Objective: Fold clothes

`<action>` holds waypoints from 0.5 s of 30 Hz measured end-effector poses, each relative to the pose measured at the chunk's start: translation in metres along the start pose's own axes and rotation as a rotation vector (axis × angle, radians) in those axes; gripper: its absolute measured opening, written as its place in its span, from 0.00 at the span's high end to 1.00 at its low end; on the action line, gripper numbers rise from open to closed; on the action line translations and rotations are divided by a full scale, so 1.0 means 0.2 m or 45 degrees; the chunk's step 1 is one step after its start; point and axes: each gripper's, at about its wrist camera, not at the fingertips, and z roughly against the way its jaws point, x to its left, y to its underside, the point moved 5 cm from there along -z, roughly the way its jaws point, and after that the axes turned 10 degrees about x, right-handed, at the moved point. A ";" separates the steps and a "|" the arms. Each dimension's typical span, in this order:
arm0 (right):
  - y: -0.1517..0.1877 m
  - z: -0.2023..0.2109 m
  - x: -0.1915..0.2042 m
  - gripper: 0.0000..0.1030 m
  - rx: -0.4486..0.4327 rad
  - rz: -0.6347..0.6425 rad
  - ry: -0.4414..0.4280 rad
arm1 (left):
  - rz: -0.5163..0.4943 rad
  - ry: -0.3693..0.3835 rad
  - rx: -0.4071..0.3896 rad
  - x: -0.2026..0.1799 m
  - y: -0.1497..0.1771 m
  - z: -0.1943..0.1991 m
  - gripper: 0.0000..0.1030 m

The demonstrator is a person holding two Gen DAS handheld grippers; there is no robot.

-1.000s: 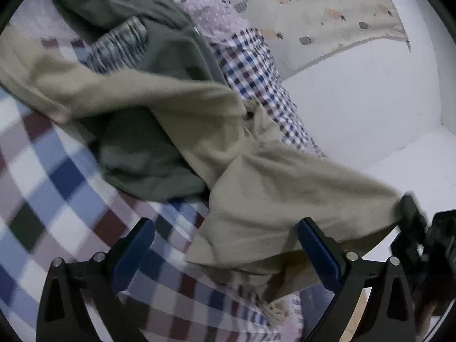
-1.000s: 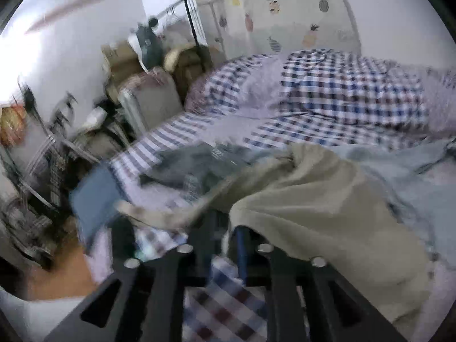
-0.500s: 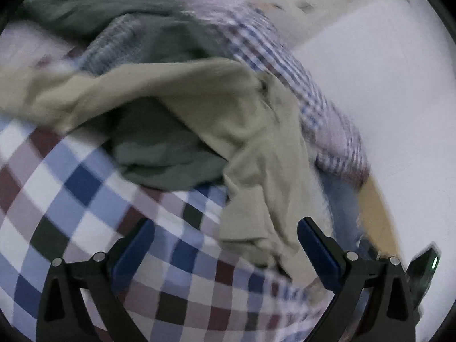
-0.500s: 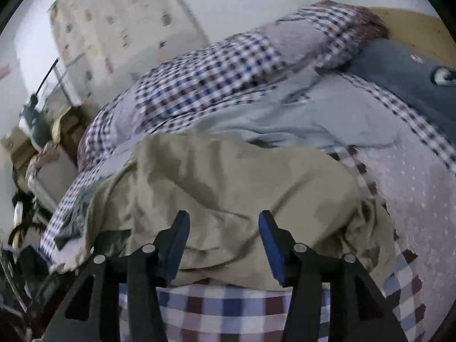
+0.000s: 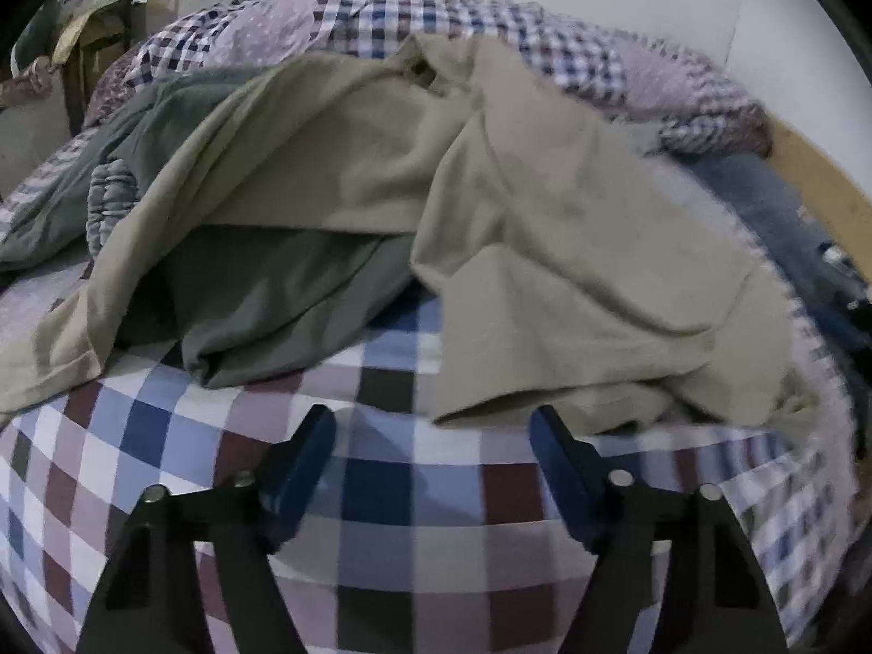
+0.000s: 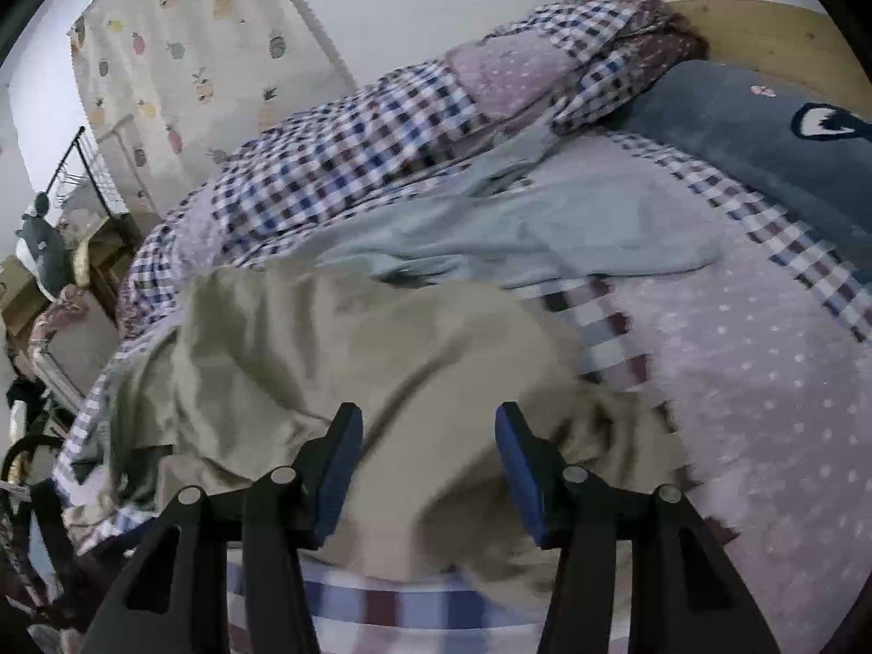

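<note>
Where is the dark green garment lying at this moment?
In the left wrist view the dark green garment lies left of centre on the checked bedcover, partly under the beige garment draped over it.

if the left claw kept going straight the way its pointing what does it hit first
Most likely the khaki garment: its rumpled lower edge lies just ahead of the open left claw, toward its right finger. Only checked bedsheet lies between the fingers now. The green garment sits further back to the left; depth is hard to judge.
</note>
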 end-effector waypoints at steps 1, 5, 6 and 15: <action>0.00 0.01 -0.04 0.47 -0.003 -0.001 0.018 | -0.003 0.002 -0.005 0.00 0.00 0.00 0.26; 0.02 0.02 -0.15 0.47 0.000 0.009 0.074 | 0.035 0.021 -0.014 0.01 -0.02 -0.01 0.31; 0.02 0.03 -0.18 0.47 0.000 0.013 0.086 | 0.060 0.028 -0.014 0.02 -0.03 -0.01 0.39; 0.11 0.03 -0.40 0.47 0.137 0.099 0.203 | 0.306 0.110 -0.075 0.10 -0.09 0.01 0.96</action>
